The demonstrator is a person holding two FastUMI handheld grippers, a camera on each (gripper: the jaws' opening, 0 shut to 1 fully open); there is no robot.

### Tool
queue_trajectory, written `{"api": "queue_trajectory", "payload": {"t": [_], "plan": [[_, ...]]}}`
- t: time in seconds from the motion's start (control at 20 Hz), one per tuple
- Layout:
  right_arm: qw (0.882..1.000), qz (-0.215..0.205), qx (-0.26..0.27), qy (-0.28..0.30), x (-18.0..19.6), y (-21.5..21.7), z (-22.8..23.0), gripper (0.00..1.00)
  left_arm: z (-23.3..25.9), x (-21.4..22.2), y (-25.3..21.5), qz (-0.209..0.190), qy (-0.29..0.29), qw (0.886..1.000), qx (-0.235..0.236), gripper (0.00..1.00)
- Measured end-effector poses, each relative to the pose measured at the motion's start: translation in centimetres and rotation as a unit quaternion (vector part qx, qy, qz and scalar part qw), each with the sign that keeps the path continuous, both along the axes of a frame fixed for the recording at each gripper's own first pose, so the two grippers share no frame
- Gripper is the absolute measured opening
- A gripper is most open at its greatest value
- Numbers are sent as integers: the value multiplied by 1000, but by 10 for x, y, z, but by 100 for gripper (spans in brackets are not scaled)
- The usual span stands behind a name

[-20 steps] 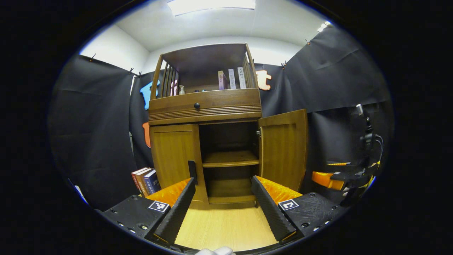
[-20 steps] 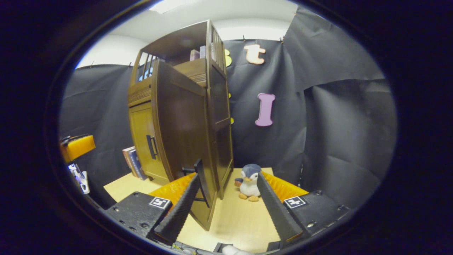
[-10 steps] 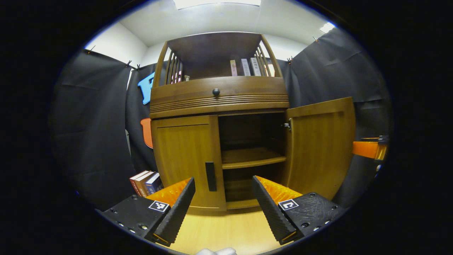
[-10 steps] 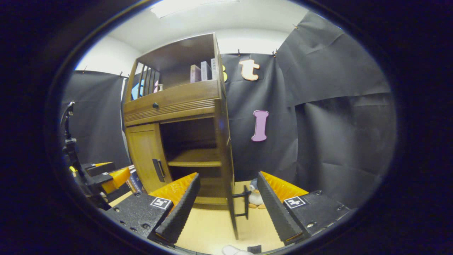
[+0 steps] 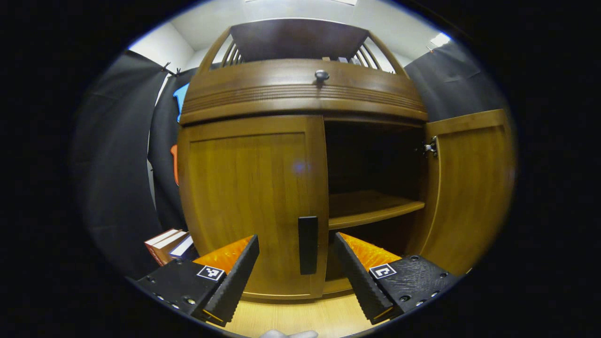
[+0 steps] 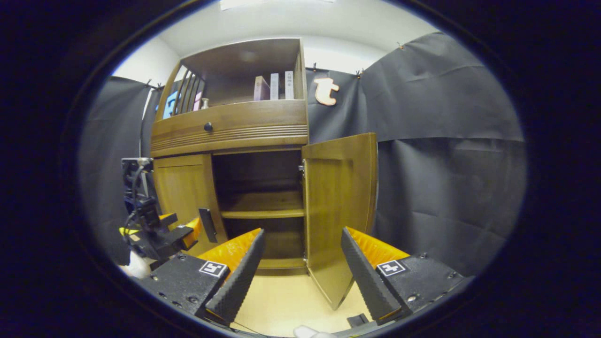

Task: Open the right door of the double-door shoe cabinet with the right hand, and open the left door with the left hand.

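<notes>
Wooden left door (image 5: 249,202) shut, right door (image 6: 339,202) open | left gripper (image 5: 296,267) wide open, empty, straddling the handle (image 5: 308,244) | should close squarely on it, then pull along the hinge arc | right gripper (image 6: 303,272) open, empty.

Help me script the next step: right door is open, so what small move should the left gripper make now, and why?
Probably ease the left gripper forward so its open fingers straddle the dark handle on the shut left door, then close. The handle sits just ahead between them, untouched; the right door already stands open.
</notes>
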State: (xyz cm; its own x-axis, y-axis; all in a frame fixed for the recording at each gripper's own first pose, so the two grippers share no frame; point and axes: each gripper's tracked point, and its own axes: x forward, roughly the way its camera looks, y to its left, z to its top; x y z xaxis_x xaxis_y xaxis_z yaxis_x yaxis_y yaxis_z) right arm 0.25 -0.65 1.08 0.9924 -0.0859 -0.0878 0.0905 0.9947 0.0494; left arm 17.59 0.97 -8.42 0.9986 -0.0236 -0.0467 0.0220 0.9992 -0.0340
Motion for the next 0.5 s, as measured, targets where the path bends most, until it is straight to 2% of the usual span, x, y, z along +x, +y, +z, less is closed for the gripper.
{"api": "queue_trajectory", "payload": {"t": [0.25, 0.5], "plan": [[1000, -14, -16, 14, -5, 19, -3, 99, -19, 40, -7, -4, 0, 1000, 6, 96], [999, -11, -32, 27, 0, 30, -4, 100, -30, 61, -12, -1, 1, 1000, -2, 95]]}}
